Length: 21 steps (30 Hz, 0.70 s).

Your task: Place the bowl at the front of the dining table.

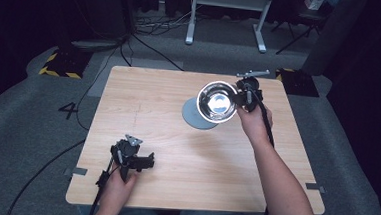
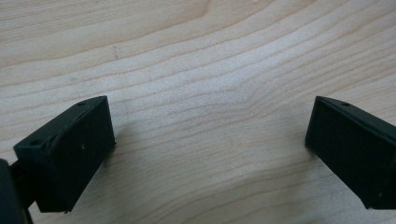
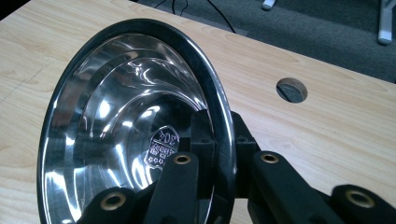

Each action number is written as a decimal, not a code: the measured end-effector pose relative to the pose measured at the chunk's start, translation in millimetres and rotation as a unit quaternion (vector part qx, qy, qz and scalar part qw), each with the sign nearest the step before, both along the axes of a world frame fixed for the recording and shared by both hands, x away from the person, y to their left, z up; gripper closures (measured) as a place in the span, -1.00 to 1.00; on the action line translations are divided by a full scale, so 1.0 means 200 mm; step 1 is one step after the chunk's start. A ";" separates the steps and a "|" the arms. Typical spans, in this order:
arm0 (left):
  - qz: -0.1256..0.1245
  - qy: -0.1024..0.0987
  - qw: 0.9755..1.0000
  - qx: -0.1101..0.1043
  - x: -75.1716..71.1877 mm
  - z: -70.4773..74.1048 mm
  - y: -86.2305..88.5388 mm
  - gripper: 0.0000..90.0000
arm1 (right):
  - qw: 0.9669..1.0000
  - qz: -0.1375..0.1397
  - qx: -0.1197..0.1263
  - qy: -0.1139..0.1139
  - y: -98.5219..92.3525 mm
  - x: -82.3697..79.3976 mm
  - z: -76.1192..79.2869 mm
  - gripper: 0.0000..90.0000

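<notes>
L tool (image 1: 147,161) sits near the bench's (image 1: 185,157) front-left corner, w/ the L hand (image 1: 120,181) coming in over the front edge. Jaws spread wide, nothing btwn them; in the left gripper view just bare wood grain shows in the gap. Its cable (image 1: 99,189) drops off the front edge beside the wrist. Bare wood all round it: whole left half of the bench and the front-centre strip are free, right out to the left edge.

Centre-right, toward the far edge: a flat grey disc (image 1: 192,115) lies on the wood, partly covered by the bowl (image 1: 218,101). Bowl is shiny steel, tipped up on its rim so the inside faces the camera, held above the disc; can't tell if it touches it.

R tool (image 1: 238,99) is clamped on the bowl's right rim, one jaw inside, one outside, as the right gripper view shows (image 3: 219,154). A stamp marks the bowl's bottom (image 3: 161,144). R hand (image 1: 252,119) reaches in from the front-right, forearm crossing the right part of the bench. Round hole (image 3: 292,89) in the benchtop beyond the bowl, near the far edge. Free strip btwn R tool and right edge; front-right corner bare apart from the forearm.
</notes>
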<state>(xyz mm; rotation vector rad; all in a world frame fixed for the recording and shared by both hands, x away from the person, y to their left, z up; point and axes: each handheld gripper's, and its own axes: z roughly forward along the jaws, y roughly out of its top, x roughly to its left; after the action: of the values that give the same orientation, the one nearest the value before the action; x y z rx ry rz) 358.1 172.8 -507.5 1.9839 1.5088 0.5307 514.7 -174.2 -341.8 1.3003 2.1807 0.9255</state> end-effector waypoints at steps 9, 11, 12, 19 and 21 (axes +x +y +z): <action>0.000 0.000 1.000 0.001 0.01 0.00 0.00 -0.97 | 0.999 -0.034 -0.023 0.008 0.07 0.12 -0.01 0.87; 0.002 -0.001 1.000 -0.001 0.01 0.00 0.00 -0.97 | 0.999 -0.036 -0.021 0.010 0.07 0.13 -0.01 0.87; 0.001 -0.001 1.000 -0.001 0.01 0.00 0.00 -0.97 | 0.999 -0.039 -0.019 0.013 0.07 0.15 -0.02 0.87; 0.000 0.000 1.000 -0.001 0.01 0.00 0.00 -0.97 | 0.998 -0.056 -0.026 0.023 0.10 0.24 -0.03 0.87; 0.003 0.000 1.000 -0.002 0.01 0.00 0.00 -0.97 | 0.998 -0.057 -0.029 0.023 0.13 0.27 -0.03 0.87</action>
<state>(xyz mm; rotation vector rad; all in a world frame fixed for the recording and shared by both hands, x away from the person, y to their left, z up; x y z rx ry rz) 360.7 172.2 -507.4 1.9779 1.5156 0.5298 568.3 -148.9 -347.2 1.4155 2.1268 0.7885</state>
